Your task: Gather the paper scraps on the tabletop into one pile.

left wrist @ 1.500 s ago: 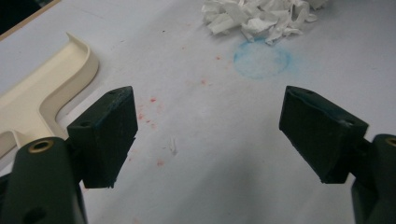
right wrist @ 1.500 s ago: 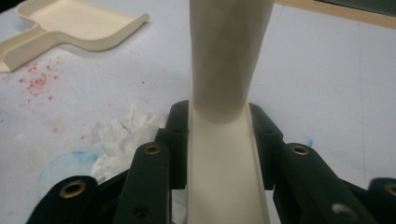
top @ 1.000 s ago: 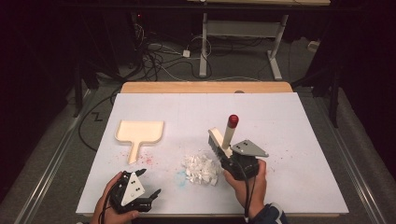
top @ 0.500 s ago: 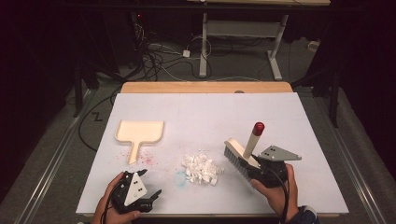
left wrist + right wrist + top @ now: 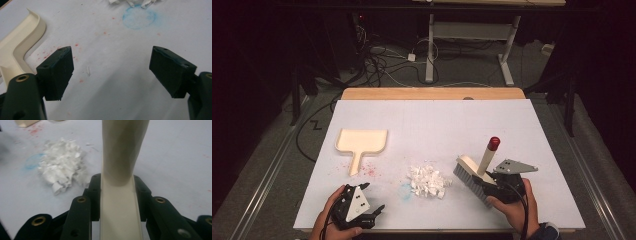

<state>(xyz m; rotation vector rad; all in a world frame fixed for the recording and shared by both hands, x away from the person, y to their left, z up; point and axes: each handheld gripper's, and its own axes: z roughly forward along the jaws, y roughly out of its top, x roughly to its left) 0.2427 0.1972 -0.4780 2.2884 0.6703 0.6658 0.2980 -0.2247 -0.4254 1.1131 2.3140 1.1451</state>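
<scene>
Two grippers were at the near edge of the white table [image 5: 437, 115] when I checked. My right gripper [image 5: 492, 181] had its jaws clamped on the back of a cream hand brush [image 5: 475, 170]; in the right gripper view the black jaws pressed against both sides of the brush's [image 5: 120, 202] pale body, with the handle rising up the middle of the picture. From above, the brush's grey bristles sat on or just over the table, and its handle tilted up and away, ending in a red tip [image 5: 494, 143]. It stood just to the right of a small heap of white scraps [image 5: 428, 181], close by but apart from them; the same scraps [image 5: 62, 167] lay to the left of the brush in the right gripper view. My left gripper [image 5: 374, 209] had its jaws spread wide with nothing between them, low above bare table. A cream dustpan [image 5: 361, 142] lay flat farther back on the left, handle toward me, and in the left gripper view its handle [image 5: 17, 50] sat just beside the left jaw. Faint red specks [image 5: 369, 170] and a blue ring mark [image 5: 139, 17] stained the surface between dustpan and scraps.
</scene>
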